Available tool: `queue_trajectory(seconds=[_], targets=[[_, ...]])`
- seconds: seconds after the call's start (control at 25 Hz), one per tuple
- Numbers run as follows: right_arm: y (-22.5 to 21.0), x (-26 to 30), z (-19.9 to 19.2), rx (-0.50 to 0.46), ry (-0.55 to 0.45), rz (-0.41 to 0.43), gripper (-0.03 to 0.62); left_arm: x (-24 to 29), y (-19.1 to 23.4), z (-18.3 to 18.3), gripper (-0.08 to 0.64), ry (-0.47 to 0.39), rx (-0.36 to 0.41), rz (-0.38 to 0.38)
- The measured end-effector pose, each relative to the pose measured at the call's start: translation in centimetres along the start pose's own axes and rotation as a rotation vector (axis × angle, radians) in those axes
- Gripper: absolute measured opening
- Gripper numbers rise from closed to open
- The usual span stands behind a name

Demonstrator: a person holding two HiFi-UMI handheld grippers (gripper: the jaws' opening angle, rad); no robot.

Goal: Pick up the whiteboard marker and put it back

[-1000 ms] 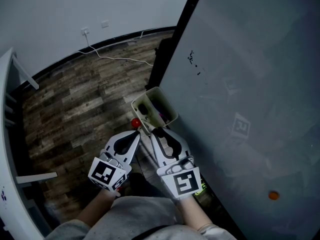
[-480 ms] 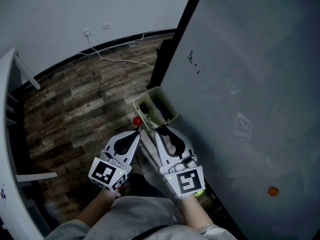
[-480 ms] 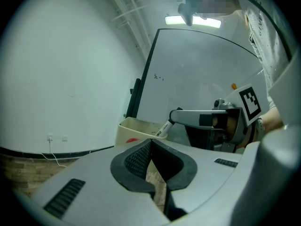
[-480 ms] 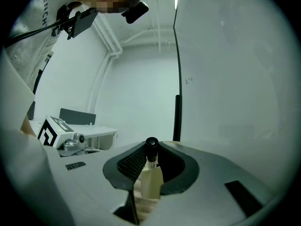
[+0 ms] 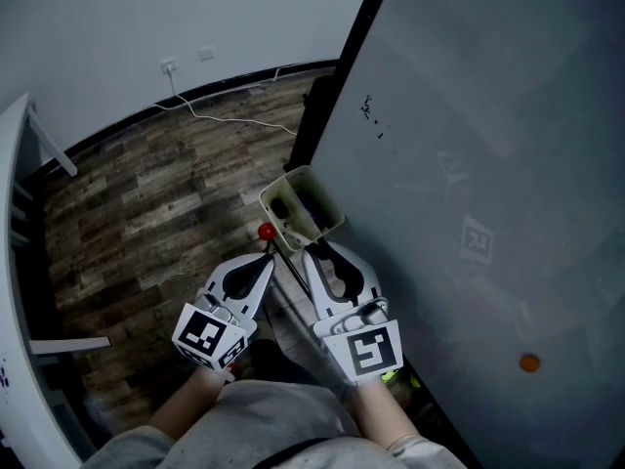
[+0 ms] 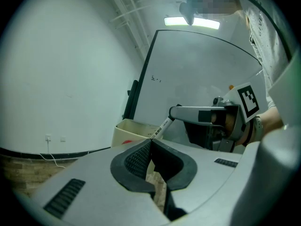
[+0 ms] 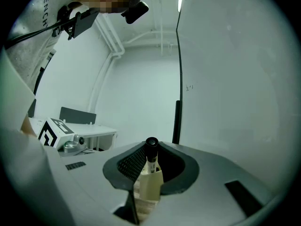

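In the right gripper view the whiteboard marker, white-bodied with a black end, stands upright between the pads of my right gripper, which is shut on it. The left gripper view shows the same marker slanting down from the right gripper toward the tips of my left gripper. The left jaws are shut with nothing between them. In the head view both grippers, left and right, point at the beige pen box fixed beside the whiteboard. The marker itself is hidden in the head view.
A small red round thing sits at the box's near corner. The whiteboard carries a few small pen marks and an orange magnet. A white cable lies on the wooden floor, and a white table edge runs along the left.
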State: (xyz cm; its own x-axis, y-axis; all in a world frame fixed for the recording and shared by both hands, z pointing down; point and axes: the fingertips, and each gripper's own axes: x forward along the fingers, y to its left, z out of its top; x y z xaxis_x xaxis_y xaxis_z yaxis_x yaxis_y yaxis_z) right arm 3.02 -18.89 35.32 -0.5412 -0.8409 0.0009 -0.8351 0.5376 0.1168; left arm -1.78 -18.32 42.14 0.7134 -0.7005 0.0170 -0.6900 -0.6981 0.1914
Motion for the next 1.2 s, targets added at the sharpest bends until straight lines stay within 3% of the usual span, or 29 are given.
queue_trajectory(seconds=[1.2], targets=[[0.3,-1.0,3.3,-0.009,-0.038,0.008,0.084,-1.7,-0.6,0.3,0.015,-0.005,-0.003,0.013]])
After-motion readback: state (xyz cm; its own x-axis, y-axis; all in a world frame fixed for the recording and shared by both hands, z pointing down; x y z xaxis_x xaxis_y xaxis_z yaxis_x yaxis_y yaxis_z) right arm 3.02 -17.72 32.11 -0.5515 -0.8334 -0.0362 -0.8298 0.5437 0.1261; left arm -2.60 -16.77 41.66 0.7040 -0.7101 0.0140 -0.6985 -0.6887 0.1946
